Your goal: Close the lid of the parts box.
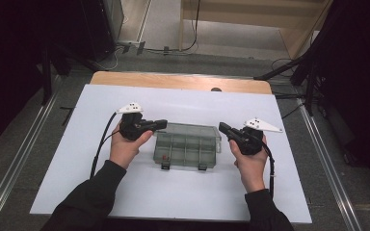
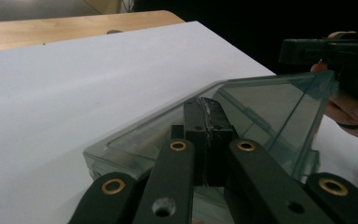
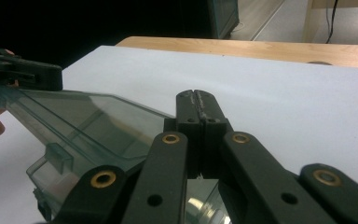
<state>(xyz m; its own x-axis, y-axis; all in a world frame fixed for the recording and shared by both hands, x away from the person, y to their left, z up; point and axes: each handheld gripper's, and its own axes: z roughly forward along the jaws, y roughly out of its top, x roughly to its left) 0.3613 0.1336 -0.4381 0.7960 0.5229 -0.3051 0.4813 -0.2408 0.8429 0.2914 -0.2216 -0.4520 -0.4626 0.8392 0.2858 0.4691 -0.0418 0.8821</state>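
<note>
The box (image 1: 187,146), a clear compartment case, lay mid-desk (image 1: 77,159) on the white sheet between the two tongs, its lid down and both front latches toward the person. Its long axis ran left to right across the desk, hinge side away. The left tongs (image 1: 161,124) were clenched empty at its far left corner; the right tongs (image 1: 223,128), also clenched on nothing, sat at its far right corner. Judging from this, the work on the box was barely begun: opening it remained.

table (image 1: 125,79): wood | white sheet (image 1: 77,159) on it | clear compartment box (image 1: 188,144) on sheet
</note>
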